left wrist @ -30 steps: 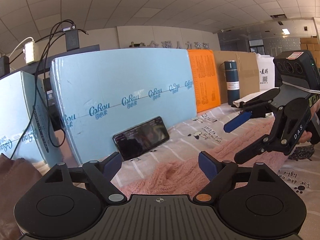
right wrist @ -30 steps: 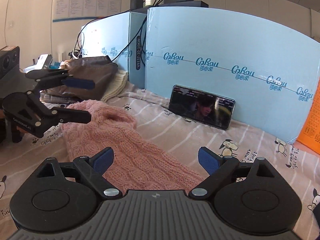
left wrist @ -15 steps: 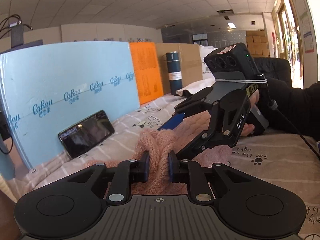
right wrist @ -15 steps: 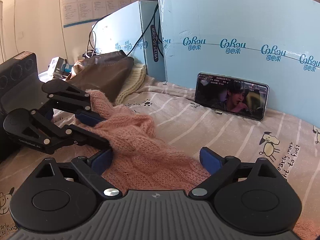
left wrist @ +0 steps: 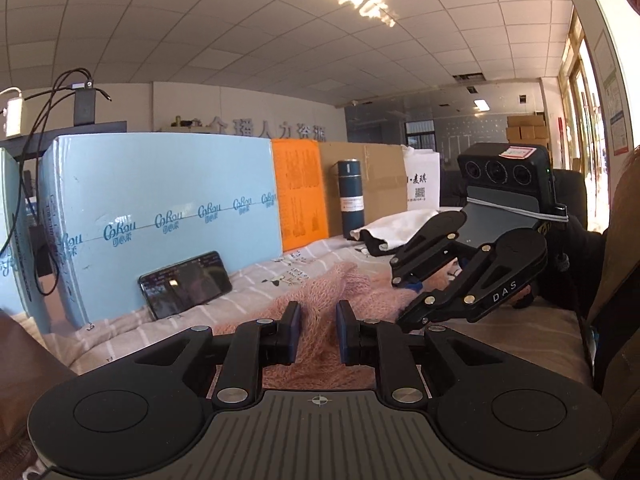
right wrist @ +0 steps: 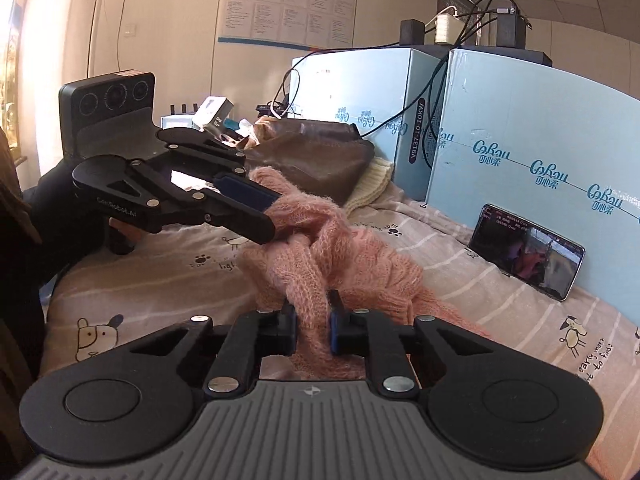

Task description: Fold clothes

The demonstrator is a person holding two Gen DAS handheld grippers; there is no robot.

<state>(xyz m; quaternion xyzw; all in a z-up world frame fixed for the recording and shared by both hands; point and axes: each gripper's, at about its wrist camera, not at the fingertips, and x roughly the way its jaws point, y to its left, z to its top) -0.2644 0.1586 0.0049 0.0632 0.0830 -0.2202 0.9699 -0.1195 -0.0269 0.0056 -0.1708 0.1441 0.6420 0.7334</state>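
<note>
A pink knitted sweater (right wrist: 360, 256) lies bunched on a striped cartoon-print sheet (right wrist: 160, 280). In the right wrist view my right gripper (right wrist: 313, 312) has its jaws closing, and a fold of the pink knit is pinched between the blue pads. My left gripper (right wrist: 276, 216) comes in from the left and is shut on a raised edge of the same sweater. In the left wrist view the left gripper (left wrist: 318, 312) clamps pink knit (left wrist: 360, 284), and the right gripper (left wrist: 404, 300) bites the sweater just to the right.
A phone (right wrist: 528, 252) leans against light blue foam boards (left wrist: 160, 200) at the back. A brown garment pile (right wrist: 320, 152) and a cream knit (right wrist: 372, 184) lie behind the sweater. A dark flask (left wrist: 351, 200) and white cloth (left wrist: 400, 228) sit far right.
Both grippers stood open over the flat sweater a second ago. The left one shut on the knit first, then the right; the sweater is now gathered and pulled up between them.
</note>
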